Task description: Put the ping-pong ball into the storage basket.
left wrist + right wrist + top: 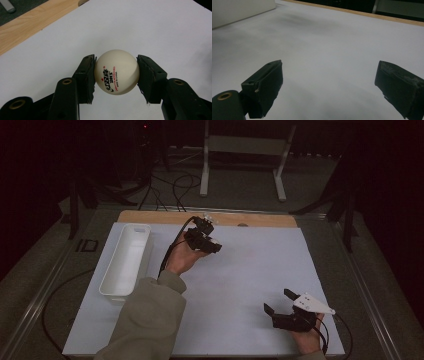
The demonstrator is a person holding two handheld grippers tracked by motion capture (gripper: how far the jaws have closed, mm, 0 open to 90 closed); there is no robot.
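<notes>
**Ball pinched in left gripper**

Left gripper (206,234) up over the far middle of the white sheet (250,270), jaws clamped on a cream ball (117,72) with red and black print, held clear of the surface. Right gripper (281,303) low at the near right corner, jaws spread wide, nothing between them. White tray (126,260) along the left edge, well apart from both. Wooden strip (150,217) beyond the sheet.
</notes>
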